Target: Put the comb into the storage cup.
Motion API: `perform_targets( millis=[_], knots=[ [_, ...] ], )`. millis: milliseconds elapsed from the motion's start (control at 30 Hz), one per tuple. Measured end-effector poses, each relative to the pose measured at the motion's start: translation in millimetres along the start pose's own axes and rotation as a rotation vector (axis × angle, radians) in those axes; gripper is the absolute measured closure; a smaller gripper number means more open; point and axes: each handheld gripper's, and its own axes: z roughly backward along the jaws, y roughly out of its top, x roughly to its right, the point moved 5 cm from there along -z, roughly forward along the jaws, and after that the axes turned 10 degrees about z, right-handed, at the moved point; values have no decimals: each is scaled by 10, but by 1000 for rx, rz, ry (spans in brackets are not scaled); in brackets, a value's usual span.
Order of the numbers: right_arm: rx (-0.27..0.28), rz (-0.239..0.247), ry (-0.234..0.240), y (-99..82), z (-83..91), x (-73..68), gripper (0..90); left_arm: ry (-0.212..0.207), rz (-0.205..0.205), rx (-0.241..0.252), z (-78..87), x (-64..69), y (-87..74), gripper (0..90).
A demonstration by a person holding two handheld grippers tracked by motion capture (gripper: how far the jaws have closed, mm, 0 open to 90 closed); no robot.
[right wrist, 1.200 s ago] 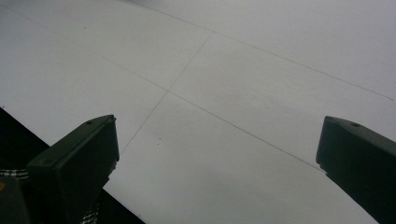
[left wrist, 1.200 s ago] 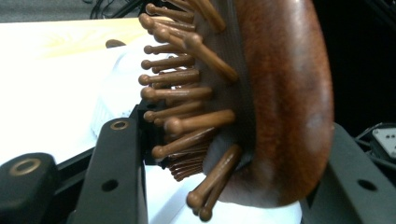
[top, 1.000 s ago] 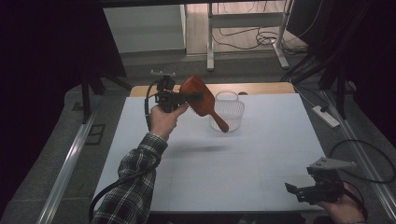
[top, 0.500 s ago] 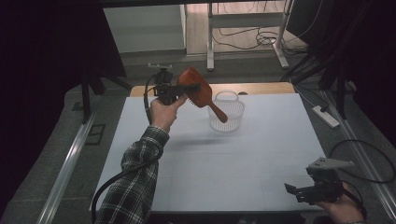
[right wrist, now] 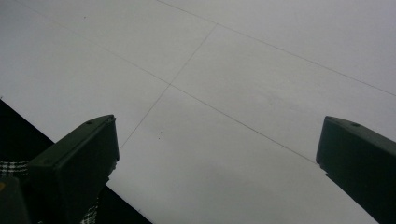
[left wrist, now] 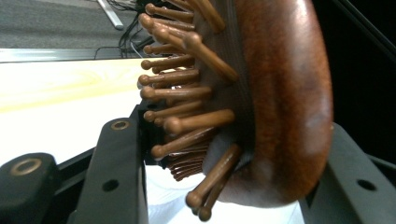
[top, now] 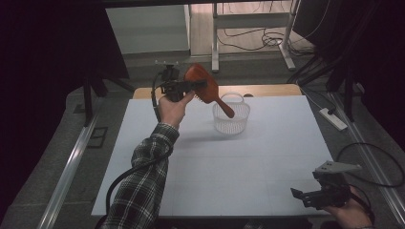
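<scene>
My left gripper (top: 193, 86) is raised above the far left of the table, shut on the head of a brown wooden hairbrush (top: 204, 87). The brush's handle slants down to the right over a white mesh basket (top: 231, 116). In the left gripper view the wooden bristles (left wrist: 184, 112) press against one jaw and the smooth brown back (left wrist: 285, 102) against the other. My right gripper (top: 305, 196) rests low at the table's near right corner, open, with only the white tabletop (right wrist: 224, 88) between its jaws.
The white table cover (top: 200, 167) spreads wide between the two hands. A wooden strip (top: 267, 90) runs along the far edge. A power strip (top: 333, 119) lies on the floor at the right, and cables and metal frame legs (top: 286, 43) stand beyond the table.
The left hand has carried the brush slightly right, toward the basket, and tilted it so the handle points down over the basket. The right gripper has stayed in place.
</scene>
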Motion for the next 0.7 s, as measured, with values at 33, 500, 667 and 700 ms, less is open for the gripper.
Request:
perform_targets(
  millis=[33, 500, 667, 700],
  knots=[
    [-2, 0, 1, 0, 1, -3, 0, -3, 4, 2, -23, -4, -1, 525],
    [-6, 7, 3, -4, -4, -10, 0, 10, 15, 12, -267, -48, -71, 525],
    [-7, 8, 3, -5, -4, -11, 0, 23, 15, 16, -330, -62, -104, 524],
    [-7, 9, 4, -5, -4, -11, 0, 26, 14, 15, -338, -66, -109, 524]
  ],
)
